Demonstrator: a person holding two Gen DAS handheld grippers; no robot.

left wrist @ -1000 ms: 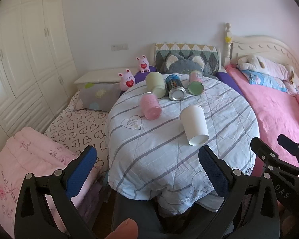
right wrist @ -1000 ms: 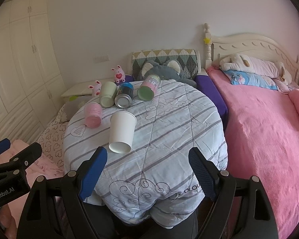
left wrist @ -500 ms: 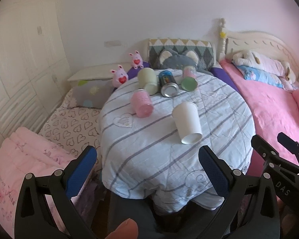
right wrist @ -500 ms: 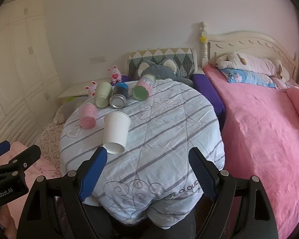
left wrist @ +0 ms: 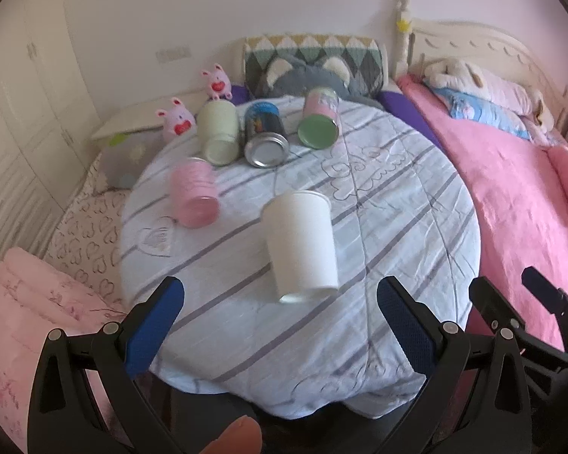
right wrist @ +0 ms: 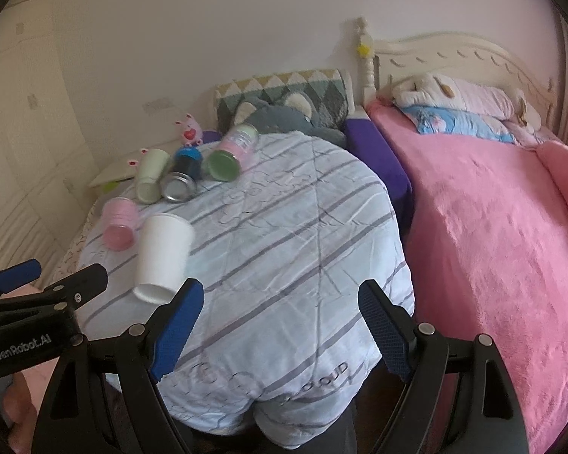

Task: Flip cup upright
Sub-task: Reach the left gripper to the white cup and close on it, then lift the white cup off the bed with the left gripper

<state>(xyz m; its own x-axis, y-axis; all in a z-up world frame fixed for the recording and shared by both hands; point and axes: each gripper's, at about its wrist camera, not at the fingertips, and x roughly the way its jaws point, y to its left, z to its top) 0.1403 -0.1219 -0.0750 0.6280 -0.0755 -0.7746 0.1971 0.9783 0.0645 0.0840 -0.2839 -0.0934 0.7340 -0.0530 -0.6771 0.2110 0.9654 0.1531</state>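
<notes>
Bedroom light is falling on a round table (left wrist: 416,204) under a striped quilt, pink bed (right wrist: 492,227) alongside. Five containers are lying on it, and the one nearest the near edge is the white cup (left wrist: 301,244), sitting a little left of the table's middle. It is lying on its side, long axis running from the far edge toward the near edge. Which end is the mouth is hard to call through the blur; the wider end seems to be pointing away and the narrower one toward the cameras. Behind it a pink cup (left wrist: 193,198) is lying toward the left edge, and three more tins are lined up along the far edge.

Left gripper (left wrist: 280,316) is hovering just off the near edge, jaws spread wide, nothing between them, lined up roughly on the cup. Right gripper (right wrist: 280,319) is hanging beside it, jaws equally wide and empty, aimed more at bare quilt.

Judging by this, the approach is in hand and no grasp is made. Next move looks like the left gripper straddling the cup's body across its width, closing gently on that thin wall, then tipping it up onto its base.
</notes>
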